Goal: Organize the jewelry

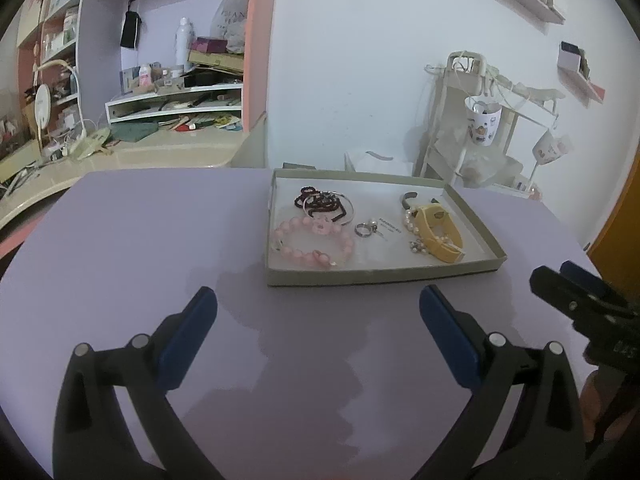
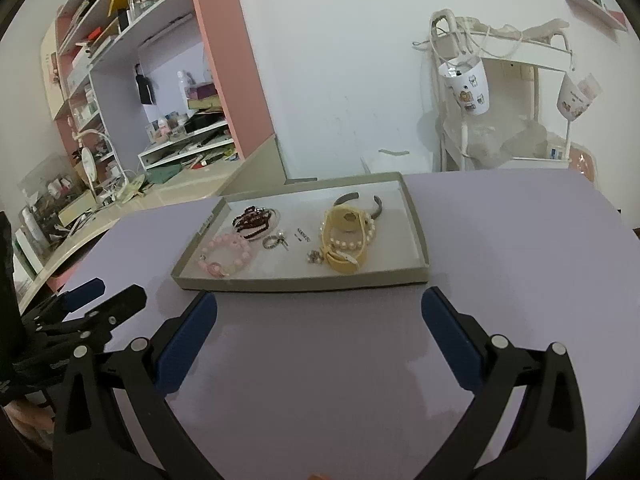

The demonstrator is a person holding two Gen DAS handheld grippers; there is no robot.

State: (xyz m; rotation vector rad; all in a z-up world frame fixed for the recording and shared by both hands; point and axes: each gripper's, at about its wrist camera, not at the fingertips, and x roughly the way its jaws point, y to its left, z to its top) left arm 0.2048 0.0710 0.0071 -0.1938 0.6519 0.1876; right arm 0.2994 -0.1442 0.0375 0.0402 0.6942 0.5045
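Both claws sat released over the lavender table, short of the jewelry tray.

From the left wrist, my left claw (image 1: 318,306) hung spread and empty; the tray (image 1: 380,278) lay just ahead and slightly right, holding a pink bead bracelet (image 1: 312,242), a ring (image 1: 363,229) and a yellow watch (image 1: 438,236). From the right wrist, my right claw (image 2: 319,308) gaped wide, holding nothing, the tray (image 2: 304,285) just ahead and the left claw (image 2: 102,294) at its left.
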